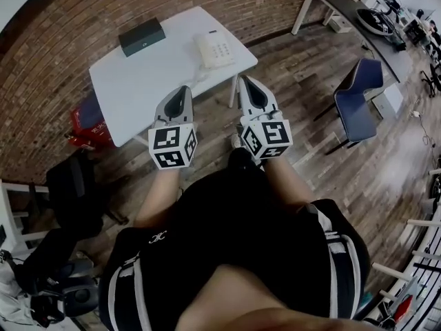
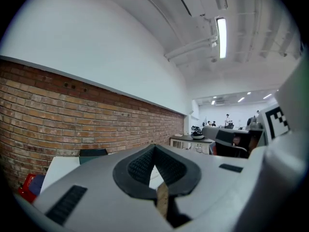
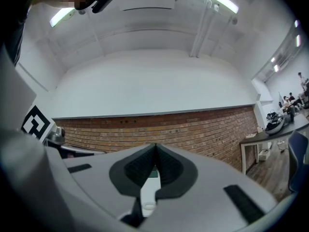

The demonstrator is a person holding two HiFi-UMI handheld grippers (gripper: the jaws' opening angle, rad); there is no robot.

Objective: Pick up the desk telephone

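- Listing item 1: white plastic desk telephone [image 1: 215, 49] with a keypad on its right half. The handset seems to lie along its left side. It sits flat on the far right corner of the white rectangular table [image 1: 131, 92], close to the rt edge.
- Item 2: dark green flat box [image 1: 141, 36], far left part of the same table, well apart from the tel.
- Item 3: left gripper [image 1: 185, 88], grey two-jaw tool w/ black-and-white marker cube. Its jaws are clenched together w/ nothing between them; only tabletop and box show past the pads in its own view.
- Item 4: right gripper [image 1: 246, 80], same build. Its jaws are pressed together too and it's empty.
- Key relation: the tel. lies ahead of both tips and between them, apart from each, nothing touching. The right tip looks a shade nearer and the left sits toward the handset side, so approx. even.
- Long axis of the tel., as best judged, runs near-to-far away from the person, slightly skewed. The two side flanks then face one gripper each.
- Stage (judged): approach only, pick-up not begun. Both pairs of jaws must part before either can take hold.
- Risk (judged): the tel. is near the table corner, so a push from the left could slide it off the rt edge.
- Misc.: red bag [image 1: 86, 128] on the floor by the table's left end, blue chair [image 1: 358, 92] well off to the right, brick wall [image 1: 62, 33] behind the table.
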